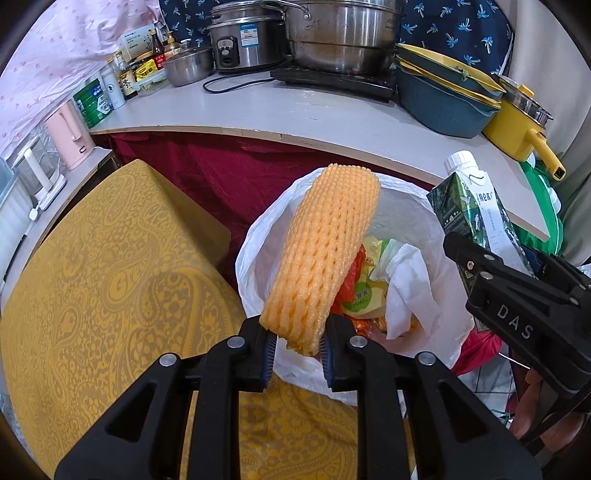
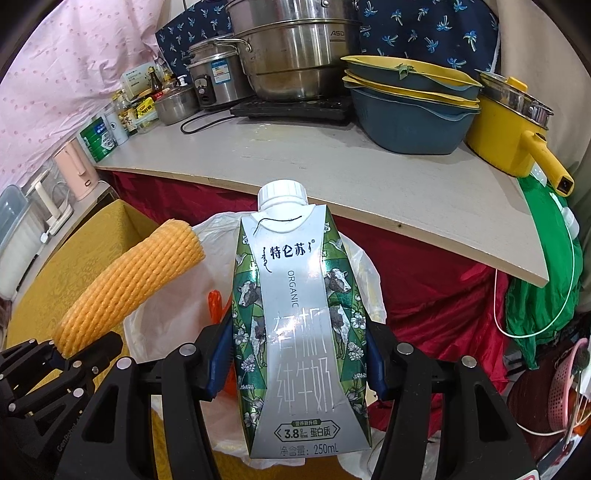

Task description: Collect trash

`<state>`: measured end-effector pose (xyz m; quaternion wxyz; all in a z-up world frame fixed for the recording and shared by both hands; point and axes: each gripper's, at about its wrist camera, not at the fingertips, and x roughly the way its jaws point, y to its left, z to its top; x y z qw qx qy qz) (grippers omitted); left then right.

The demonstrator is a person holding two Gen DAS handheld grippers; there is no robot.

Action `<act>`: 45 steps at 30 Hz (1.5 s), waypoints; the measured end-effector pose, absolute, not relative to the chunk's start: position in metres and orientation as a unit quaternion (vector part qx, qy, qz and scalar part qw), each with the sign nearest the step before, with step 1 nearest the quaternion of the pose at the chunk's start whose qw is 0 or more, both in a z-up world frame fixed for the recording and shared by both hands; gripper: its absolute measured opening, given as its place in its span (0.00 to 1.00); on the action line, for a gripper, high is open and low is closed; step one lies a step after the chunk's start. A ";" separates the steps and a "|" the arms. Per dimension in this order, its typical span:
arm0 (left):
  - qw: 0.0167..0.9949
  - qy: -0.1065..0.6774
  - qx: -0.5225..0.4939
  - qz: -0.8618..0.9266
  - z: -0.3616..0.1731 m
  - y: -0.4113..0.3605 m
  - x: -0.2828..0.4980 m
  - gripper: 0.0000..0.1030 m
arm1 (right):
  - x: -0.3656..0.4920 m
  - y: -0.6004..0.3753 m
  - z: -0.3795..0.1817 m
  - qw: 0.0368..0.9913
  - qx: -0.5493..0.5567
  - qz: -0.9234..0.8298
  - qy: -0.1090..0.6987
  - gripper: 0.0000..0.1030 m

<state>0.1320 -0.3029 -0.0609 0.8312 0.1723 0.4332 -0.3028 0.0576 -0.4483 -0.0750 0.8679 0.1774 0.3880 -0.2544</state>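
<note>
My left gripper [image 1: 298,350] is shut on the lower end of an orange foam fruit net [image 1: 325,254], which stands up over the trash bin lined with a white bag [image 1: 258,236]. The bin holds wrappers and a white tissue [image 1: 406,291]. My right gripper [image 2: 299,354] is shut on a green and silver milk carton [image 2: 295,317] with a white cap, upright above the bag [image 2: 177,321]. The carton [image 1: 476,206] and right gripper [image 1: 517,314] show at the right of the left wrist view. The foam net [image 2: 129,284] and left gripper [image 2: 59,362] show at the left of the right wrist view.
A yellow patterned table [image 1: 103,280] lies left of the bin. Behind it a grey counter [image 1: 280,110] over red cloth [image 2: 424,280] carries steel pots [image 1: 332,33], a rice cooker [image 1: 236,44], blue and yellow basins [image 1: 443,92], a yellow pot [image 1: 517,125] and bottles [image 1: 125,74].
</note>
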 end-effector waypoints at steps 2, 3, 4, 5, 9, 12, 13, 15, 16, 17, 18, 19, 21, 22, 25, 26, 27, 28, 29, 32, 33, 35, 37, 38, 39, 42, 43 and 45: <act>0.832 0.432 0.174 -0.301 -0.062 -0.305 0.134 0.25 | 0.061 -0.450 -0.077 0.867 0.178 -0.253 0.391 0.54; 0.833 0.432 0.174 -0.299 -0.062 -0.306 0.135 0.37 | 0.062 -0.450 -0.077 0.867 0.179 -0.253 0.391 0.55; 0.835 0.432 0.174 -0.294 -0.063 -0.306 0.137 0.43 | 0.063 -0.451 -0.078 0.866 0.181 -0.252 0.391 0.55; 0.838 0.429 0.172 -0.289 -0.062 -0.305 0.138 0.51 | 0.063 -0.452 -0.078 0.866 0.183 -0.254 0.389 0.56; 0.841 0.426 0.170 -0.288 -0.062 -0.301 0.142 0.53 | 0.062 -0.453 -0.076 0.867 0.184 -0.258 0.384 0.60; 0.843 0.424 0.168 -0.287 -0.061 -0.299 0.142 0.59 | 0.062 -0.451 -0.071 0.870 0.184 -0.258 0.378 0.61; 0.844 0.422 0.166 -0.286 -0.060 -0.297 0.142 0.60 | 0.061 -0.451 -0.069 0.871 0.183 -0.258 0.377 0.61; 0.846 0.419 0.164 -0.286 -0.059 -0.296 0.141 0.62 | 0.061 -0.448 -0.066 0.873 0.181 -0.256 0.374 0.62; 0.846 0.418 0.164 -0.287 -0.058 -0.294 0.141 0.62 | 0.060 -0.447 -0.064 0.874 0.180 -0.255 0.373 0.62; 0.847 0.417 0.164 -0.286 -0.057 -0.292 0.140 0.63 | 0.059 -0.445 -0.062 0.875 0.178 -0.255 0.371 0.64; 0.848 0.416 0.163 -0.285 -0.056 -0.291 0.140 0.63 | 0.058 -0.445 -0.060 0.876 0.177 -0.255 0.370 0.66; 0.849 0.415 0.162 -0.284 -0.056 -0.289 0.140 0.64 | 0.057 -0.443 -0.058 0.877 0.176 -0.255 0.368 0.66; 0.850 0.414 0.160 -0.282 -0.054 -0.284 0.139 0.67 | 0.055 -0.440 -0.057 0.877 0.174 -0.255 0.368 0.67; 0.852 0.413 0.158 -0.281 -0.053 -0.281 0.138 0.68 | 0.053 -0.438 -0.056 0.877 0.173 -0.255 0.369 0.67; 0.854 0.410 0.154 -0.279 -0.050 -0.274 0.136 0.69 | 0.048 -0.434 -0.056 0.877 0.173 -0.255 0.369 0.67; 0.855 0.410 0.153 -0.279 -0.049 -0.272 0.135 0.69 | 0.048 -0.433 -0.056 0.877 0.174 -0.254 0.369 0.67; 0.855 0.410 0.152 -0.278 -0.049 -0.270 0.135 0.69 | 0.045 -0.431 -0.055 0.877 0.174 -0.254 0.368 0.67; 0.856 0.409 0.150 -0.277 -0.047 -0.267 0.133 0.69 | 0.043 -0.429 -0.054 0.878 0.174 -0.253 0.368 0.67; 0.857 0.409 0.149 -0.277 -0.047 -0.266 0.133 0.69 | 0.042 -0.427 -0.054 0.878 0.173 -0.252 0.367 0.67; 0.859 0.407 0.146 -0.274 -0.044 -0.260 0.130 0.70 | 0.036 -0.419 -0.049 0.881 0.164 -0.252 0.365 0.68; 0.860 0.407 0.146 -0.273 -0.043 -0.258 0.129 0.70 | 0.034 -0.416 -0.049 0.882 0.163 -0.252 0.363 0.68; 0.861 0.405 0.145 -0.271 -0.041 -0.254 0.126 0.71 | 0.030 -0.410 -0.046 0.884 0.160 -0.250 0.362 0.68; 0.863 0.403 0.145 -0.269 -0.040 -0.250 0.122 0.73 | 0.026 -0.406 -0.043 0.886 0.156 -0.248 0.360 0.68; 0.864 0.402 0.145 -0.267 -0.040 -0.248 0.120 0.73 | 0.025 -0.403 -0.041 0.887 0.153 -0.247 0.359 0.68; 0.864 0.402 0.145 -0.266 -0.039 -0.246 0.119 0.73 | 0.023 -0.402 -0.040 0.888 0.150 -0.246 0.358 0.68; 0.866 0.401 0.144 -0.263 -0.038 -0.241 0.114 0.73 | 0.019 -0.396 -0.036 0.890 0.145 -0.246 0.356 0.70; 0.866 0.401 0.144 -0.262 -0.037 -0.239 0.113 0.73 | 0.017 -0.394 -0.036 0.890 0.145 -0.245 0.356 0.71; 0.867 0.399 0.144 -0.261 -0.036 -0.235 0.110 0.75 | 0.015 -0.391 -0.035 0.891 0.144 -0.243 0.356 0.71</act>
